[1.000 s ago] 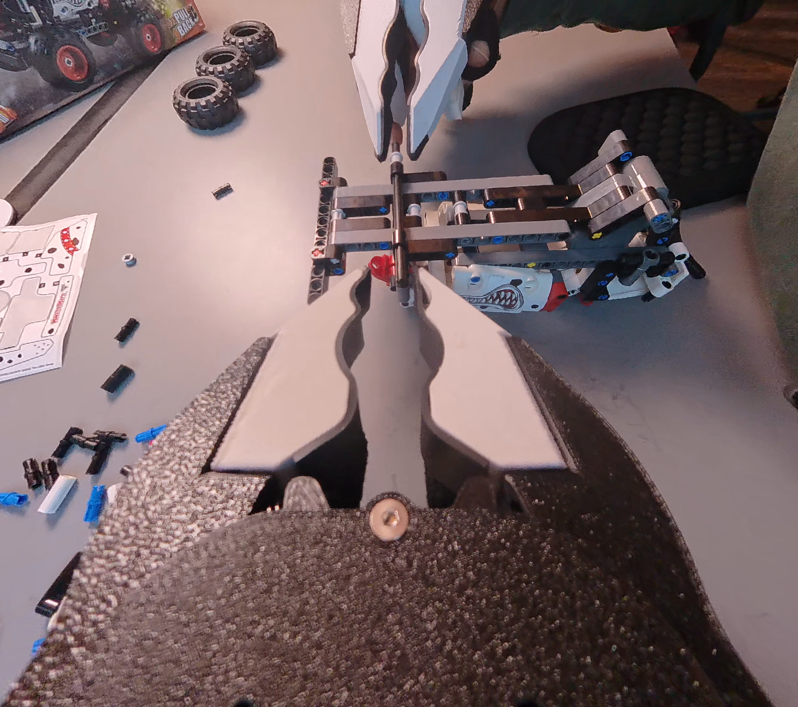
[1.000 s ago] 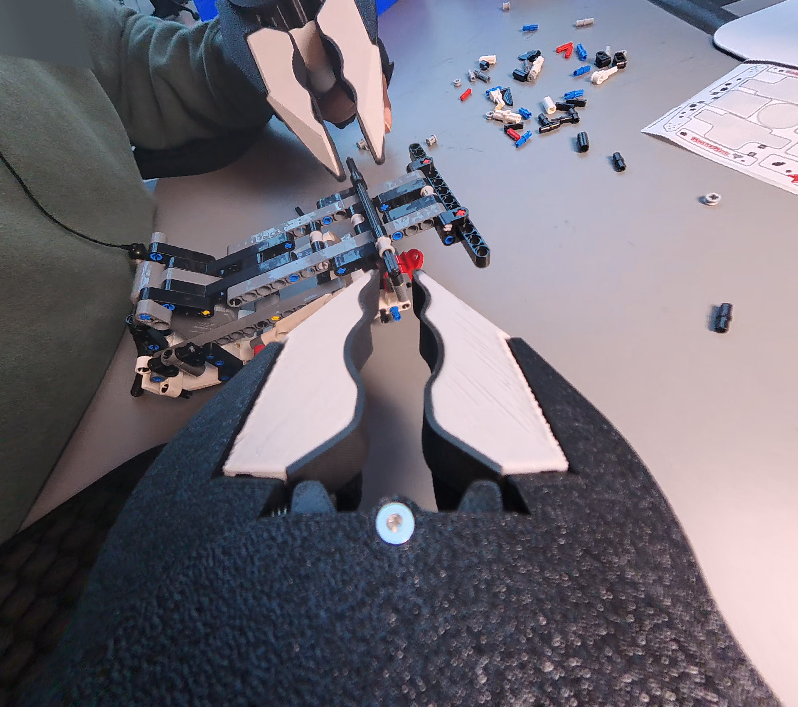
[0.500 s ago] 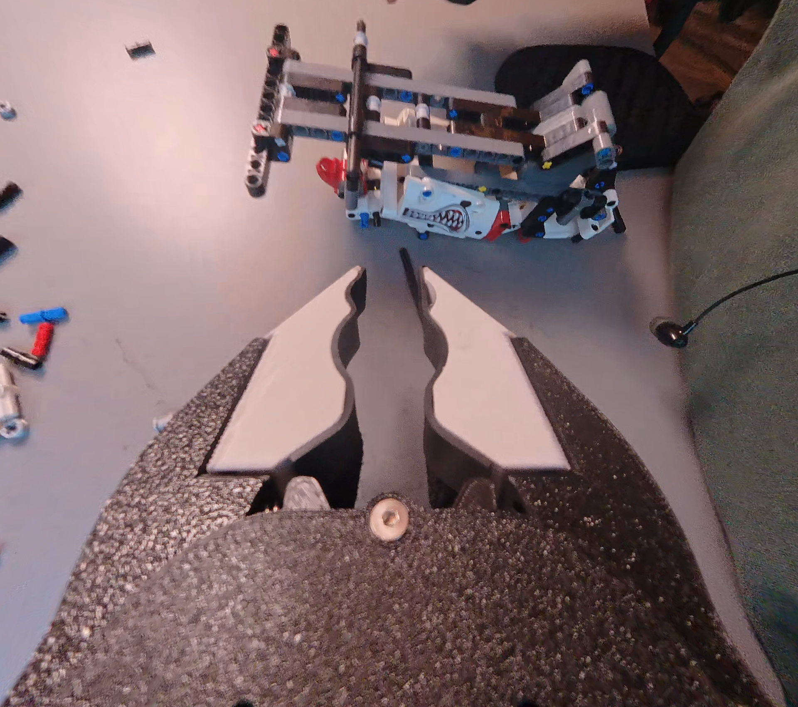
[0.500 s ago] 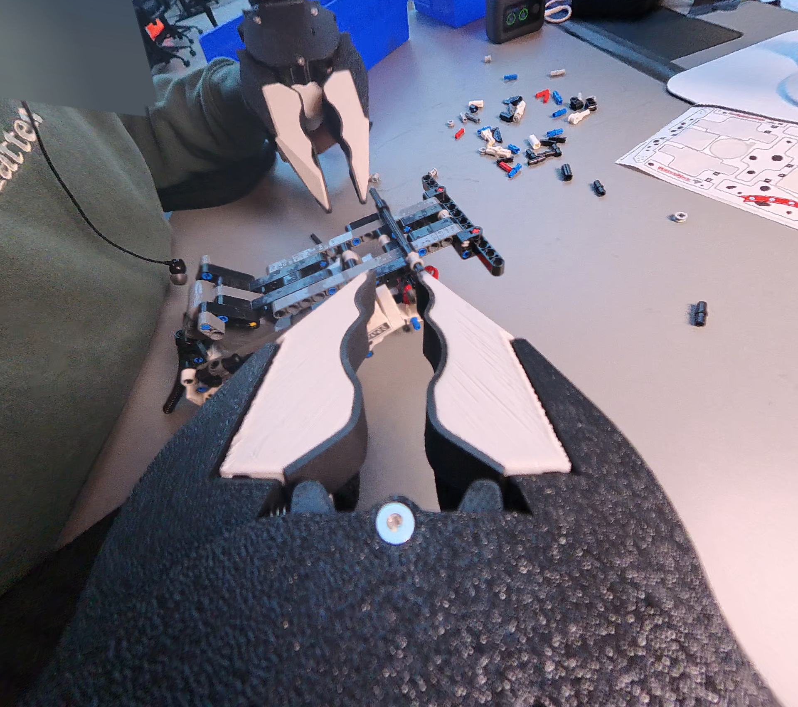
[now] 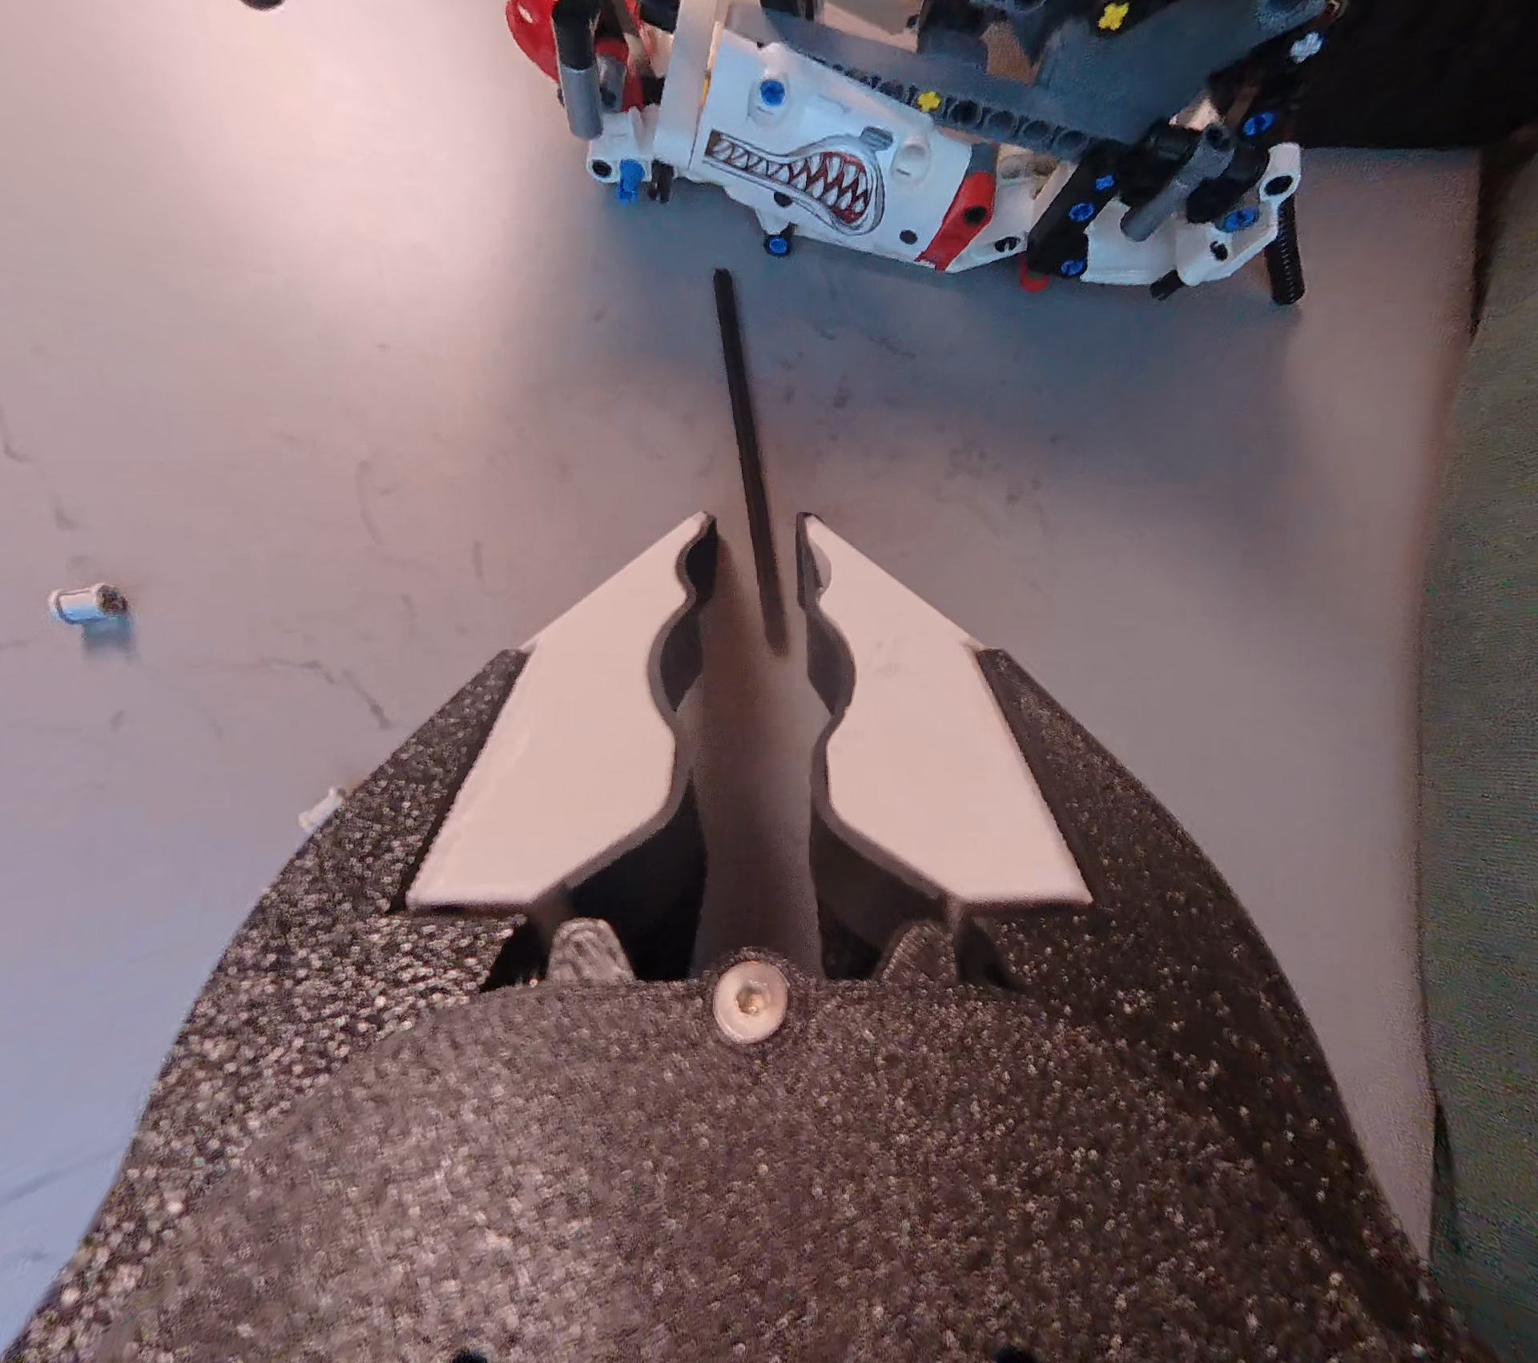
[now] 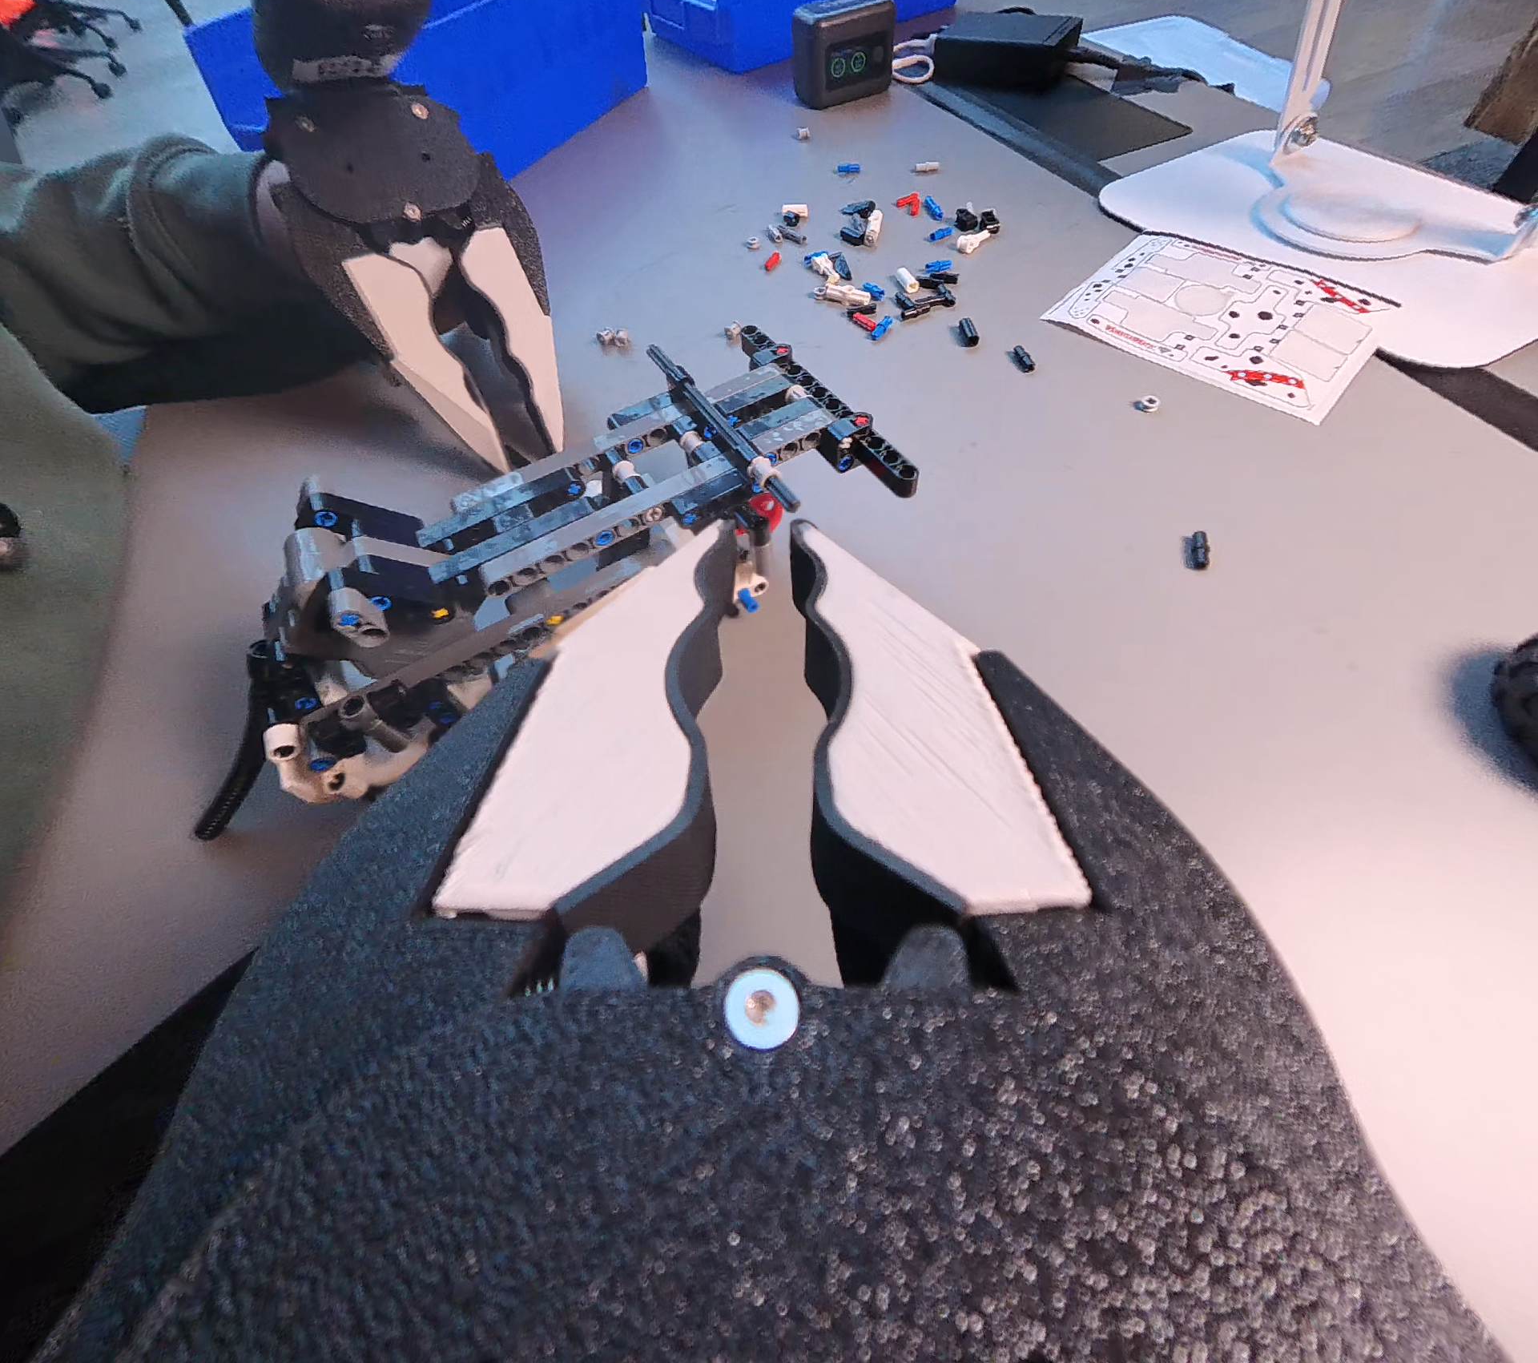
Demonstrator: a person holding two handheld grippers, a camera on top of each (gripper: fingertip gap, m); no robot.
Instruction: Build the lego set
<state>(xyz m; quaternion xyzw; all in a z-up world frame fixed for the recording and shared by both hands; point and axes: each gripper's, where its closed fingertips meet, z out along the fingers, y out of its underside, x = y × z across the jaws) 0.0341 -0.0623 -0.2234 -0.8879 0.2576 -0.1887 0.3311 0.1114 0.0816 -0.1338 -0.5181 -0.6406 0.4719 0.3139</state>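
In the left wrist view, the left gripper (image 5: 753, 524) hangs low over the grey table (image 5: 291, 324), its jaws a narrow gap apart around the near end of a thin black rod (image 5: 747, 457). Whether they touch the rod I cannot tell. The rod lies pointing far, toward the half-built truck frame (image 5: 832, 157), which rests on its side with the toothed white panel facing near, probably so the axle holes stay reachable.

In the right wrist view, the right gripper (image 6: 761, 532) sits just beside the frame's near edge, jaws narrowly parted and holding nothing, seemingly ready to steady it. Loose small parts (image 6: 882, 266) and a sticker sheet (image 6: 1215, 324) lie far right.
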